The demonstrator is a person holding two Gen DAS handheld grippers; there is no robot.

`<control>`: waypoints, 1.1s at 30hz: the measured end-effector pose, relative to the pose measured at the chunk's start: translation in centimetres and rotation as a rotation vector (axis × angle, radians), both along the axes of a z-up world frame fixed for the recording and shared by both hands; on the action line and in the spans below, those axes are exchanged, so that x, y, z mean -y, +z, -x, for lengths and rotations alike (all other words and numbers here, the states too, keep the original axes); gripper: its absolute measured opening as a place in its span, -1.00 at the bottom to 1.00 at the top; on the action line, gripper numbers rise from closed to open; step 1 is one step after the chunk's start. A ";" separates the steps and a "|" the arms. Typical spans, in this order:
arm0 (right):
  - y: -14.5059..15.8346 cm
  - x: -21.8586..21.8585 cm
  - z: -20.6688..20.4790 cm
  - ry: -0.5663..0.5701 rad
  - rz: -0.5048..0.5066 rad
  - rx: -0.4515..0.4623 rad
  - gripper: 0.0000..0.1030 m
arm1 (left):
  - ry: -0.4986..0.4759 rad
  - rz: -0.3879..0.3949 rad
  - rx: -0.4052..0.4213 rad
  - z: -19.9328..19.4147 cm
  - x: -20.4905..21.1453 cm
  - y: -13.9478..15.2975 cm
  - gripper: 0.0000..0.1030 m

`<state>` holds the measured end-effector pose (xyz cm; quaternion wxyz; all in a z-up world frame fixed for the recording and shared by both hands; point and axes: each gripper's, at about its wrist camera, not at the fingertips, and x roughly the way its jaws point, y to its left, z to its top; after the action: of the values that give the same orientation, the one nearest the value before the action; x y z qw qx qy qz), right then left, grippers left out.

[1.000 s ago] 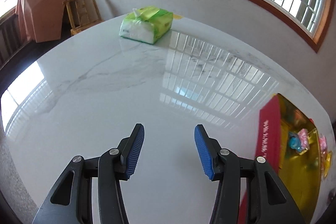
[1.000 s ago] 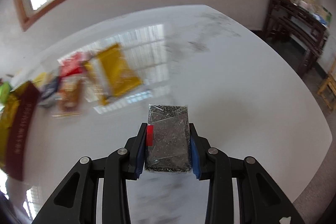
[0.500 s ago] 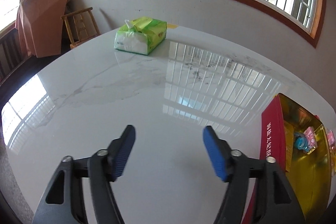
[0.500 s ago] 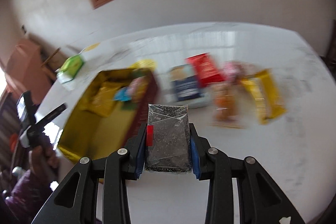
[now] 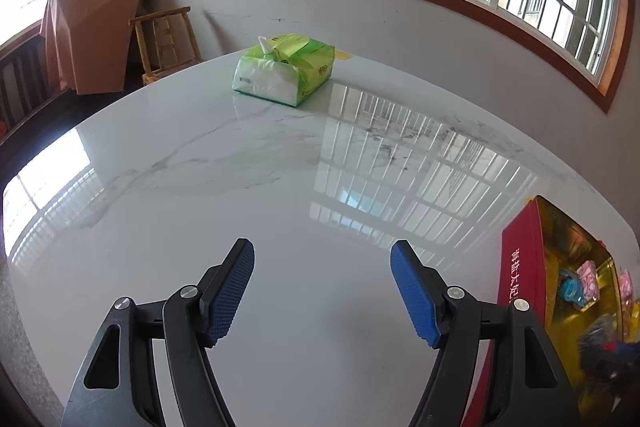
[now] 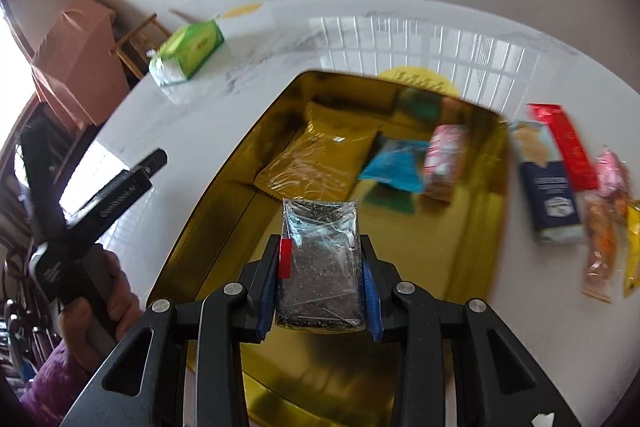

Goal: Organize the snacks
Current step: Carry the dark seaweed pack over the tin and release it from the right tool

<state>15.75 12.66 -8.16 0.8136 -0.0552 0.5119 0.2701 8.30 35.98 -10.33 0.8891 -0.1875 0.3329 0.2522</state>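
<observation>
My right gripper (image 6: 322, 279) is shut on a dark seeded snack bar (image 6: 320, 259) in clear wrap and holds it above the gold-lined box (image 6: 224, 183). In the box lie a gold packet (image 6: 320, 157), a blue packet (image 6: 394, 167) and a pink packet (image 6: 446, 157). Several loose snacks lie right of the box, among them a navy pack (image 6: 554, 199) and a red pack (image 6: 564, 143). My left gripper (image 5: 322, 291) is open and empty over bare table, left of the box's red side (image 5: 518, 267).
A green tissue pack (image 5: 284, 73) sits at the far side of the white marble table (image 5: 200, 187). A wooden chair (image 5: 166, 39) and a pink covered object (image 5: 92, 23) stand beyond the table edge. The left hand-held gripper (image 6: 100, 203) shows in the right wrist view.
My right gripper has swung left with the snack bar, from over the loose snacks to above the box. My left gripper has opened wider.
</observation>
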 end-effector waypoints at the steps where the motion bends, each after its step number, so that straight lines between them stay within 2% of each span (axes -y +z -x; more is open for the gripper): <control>1: -0.3 -0.5 -0.1 0.003 0.003 -0.007 -0.37 | 0.005 0.002 0.002 0.0 0.0 0.0 0.38; 10: -2.0 -3.7 -0.9 0.004 0.030 -0.044 -0.37 | -0.002 0.011 0.015 0.1 -0.1 0.0 0.38; 18: -2.1 -4.4 -0.6 0.003 0.035 -0.040 -0.30 | -0.004 0.014 0.021 0.1 -0.1 0.0 0.38; 25: -0.9 -3.8 -0.1 -0.006 0.042 0.023 -0.29 | 0.001 0.016 0.023 0.1 -0.2 0.0 0.38; 27: -0.3 -3.2 0.1 -0.010 0.026 0.049 -0.26 | 0.002 0.016 0.023 0.1 -0.2 0.0 0.38; 30: 1.2 -1.0 0.6 -0.034 -0.050 0.088 -0.20 | 0.007 0.015 0.021 0.2 -0.2 0.0 0.38; 33: 2.8 2.6 1.6 -0.073 -0.128 0.135 -0.12 | 0.010 0.019 0.019 0.2 -0.3 0.0 0.38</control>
<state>14.13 10.06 -5.38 0.8573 -0.0028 0.4394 0.2682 8.13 36.24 -10.37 0.8891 -0.1998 0.3258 0.2519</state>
